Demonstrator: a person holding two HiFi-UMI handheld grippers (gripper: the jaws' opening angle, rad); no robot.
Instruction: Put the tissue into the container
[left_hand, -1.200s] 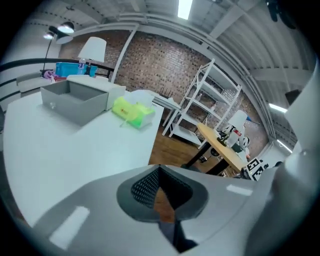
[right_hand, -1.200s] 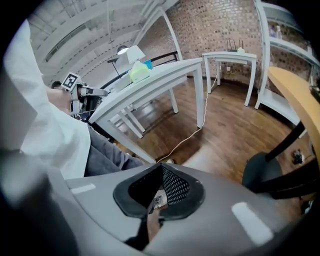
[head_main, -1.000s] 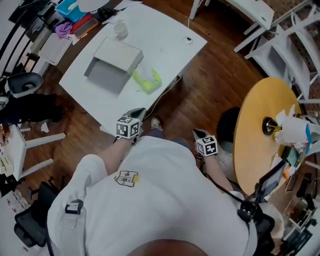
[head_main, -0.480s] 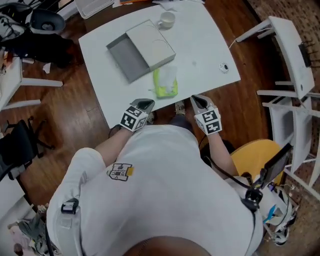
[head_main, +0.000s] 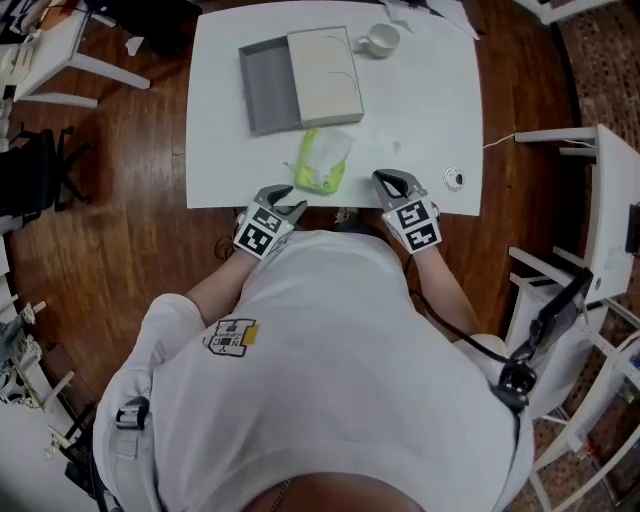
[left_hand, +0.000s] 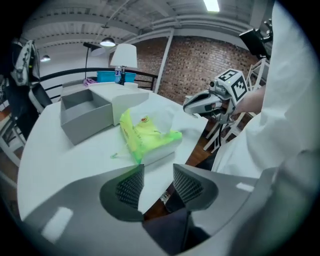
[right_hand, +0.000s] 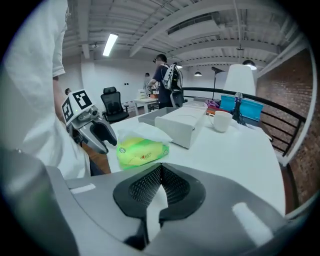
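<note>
A green tissue pack (head_main: 322, 167) with a white tissue sticking out lies near the front edge of the white table (head_main: 430, 120). Behind it stands an open grey container (head_main: 266, 86) with a white box (head_main: 325, 70) against its right side. My left gripper (head_main: 284, 197) hovers at the table edge, left of the pack; its jaws are opening with nothing between them. In the left gripper view the pack (left_hand: 146, 135) lies just ahead of the left gripper (left_hand: 158, 172). My right gripper (head_main: 386, 181) is shut and empty, right of the pack (right_hand: 142, 151).
A white cup (head_main: 380, 40) stands at the table's far right, and a small round object (head_main: 455, 179) lies near its right front corner. White chairs (head_main: 600, 200) stand to the right on the wooden floor. People stand far off in the right gripper view.
The view has swung so the table now lies straight ahead. Both grippers have come up to its front edge, one on each side of the tissue pack. The left jaws have parted slightly.
</note>
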